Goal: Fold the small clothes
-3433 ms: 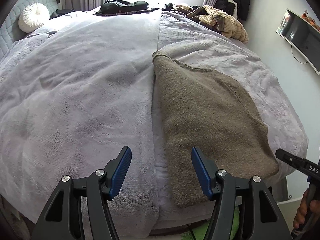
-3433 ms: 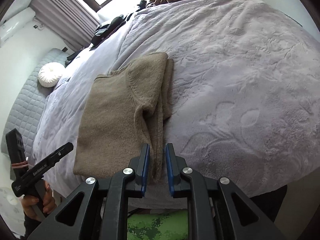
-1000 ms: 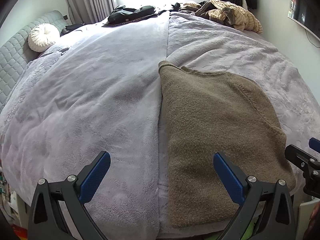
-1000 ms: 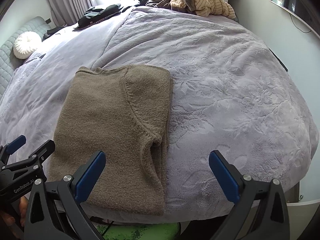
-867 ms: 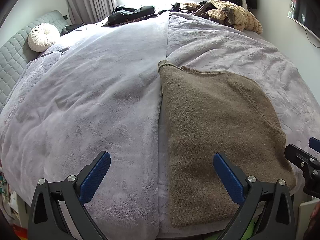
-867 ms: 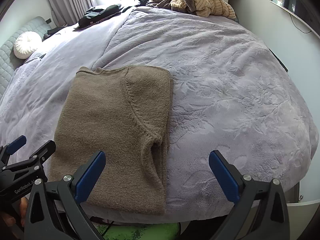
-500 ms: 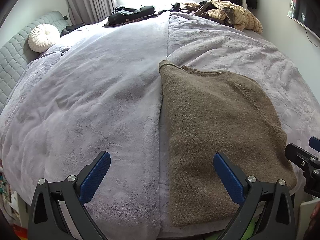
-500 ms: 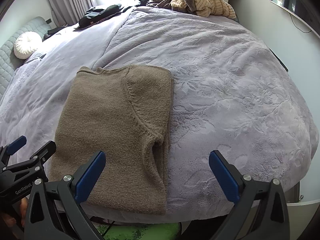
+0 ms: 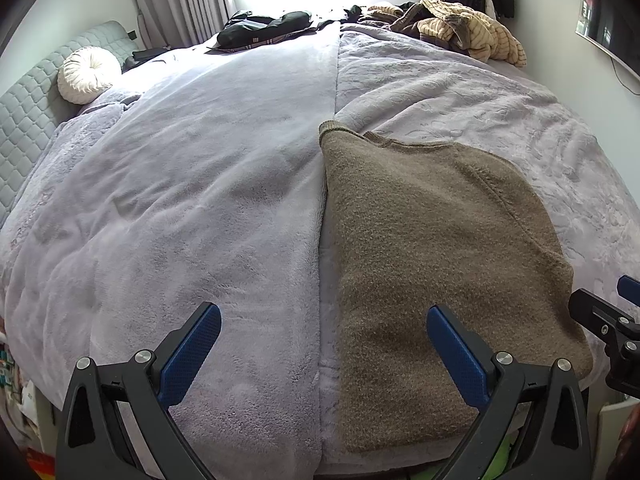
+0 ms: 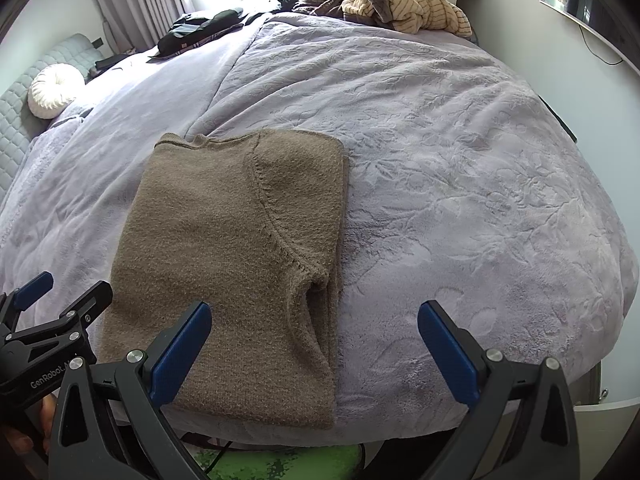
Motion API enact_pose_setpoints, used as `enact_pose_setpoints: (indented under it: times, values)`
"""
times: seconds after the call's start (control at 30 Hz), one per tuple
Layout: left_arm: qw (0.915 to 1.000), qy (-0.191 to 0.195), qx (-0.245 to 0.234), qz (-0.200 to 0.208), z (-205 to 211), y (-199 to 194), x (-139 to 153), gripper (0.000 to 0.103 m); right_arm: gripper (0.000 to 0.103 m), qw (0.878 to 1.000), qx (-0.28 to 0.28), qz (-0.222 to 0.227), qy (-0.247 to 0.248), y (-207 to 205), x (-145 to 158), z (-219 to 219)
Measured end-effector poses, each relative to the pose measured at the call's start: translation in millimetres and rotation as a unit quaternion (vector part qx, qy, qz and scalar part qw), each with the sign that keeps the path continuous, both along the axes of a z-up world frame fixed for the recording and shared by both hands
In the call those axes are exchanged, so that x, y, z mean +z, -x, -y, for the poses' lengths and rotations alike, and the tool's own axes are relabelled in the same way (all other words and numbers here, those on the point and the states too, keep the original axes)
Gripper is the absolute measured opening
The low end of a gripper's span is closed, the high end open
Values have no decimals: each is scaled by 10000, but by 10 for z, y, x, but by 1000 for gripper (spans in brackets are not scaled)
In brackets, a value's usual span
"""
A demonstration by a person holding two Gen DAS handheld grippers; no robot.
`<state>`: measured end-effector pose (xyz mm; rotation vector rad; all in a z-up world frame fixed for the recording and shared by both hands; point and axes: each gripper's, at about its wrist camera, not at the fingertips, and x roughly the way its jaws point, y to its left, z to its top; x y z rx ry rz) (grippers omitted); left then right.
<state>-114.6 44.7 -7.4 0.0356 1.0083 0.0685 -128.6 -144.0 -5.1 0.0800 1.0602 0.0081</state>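
Observation:
A brown knitted sweater (image 9: 432, 248) (image 10: 232, 248) lies flat on the lilac bedspread (image 9: 200, 184) (image 10: 460, 160), folded lengthwise with a sleeve tucked along its right side. My left gripper (image 9: 322, 336) hovers wide open above the near edge, left finger over bare blanket, right finger over the sweater's lower left part. In the right wrist view my right gripper (image 10: 314, 332) is wide open over the sweater's lower right edge. Neither holds anything. Each gripper shows at the edge of the other's view: the right one (image 9: 600, 320), the left one (image 10: 52, 320).
A heap of striped and brown clothes (image 9: 460, 28) (image 10: 400, 4) lies at the far right of the bed, dark garments (image 9: 264, 30) at the far middle. A round white cushion (image 9: 86, 74) rests by the quilted headboard. A wall screen (image 9: 608, 28) hangs on the right.
Since 3.4 s ago the right gripper has let go of the sweater's edge and both grippers have opened wide and pulled back. Over the last second nothing has moved.

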Motion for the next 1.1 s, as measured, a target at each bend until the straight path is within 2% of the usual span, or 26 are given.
enact_pose_setpoints:
  times: [1.1]
  values:
    - [10000,90,14,37,-10,0,34,103,103,10000,28,12,-6,8,35,-78]
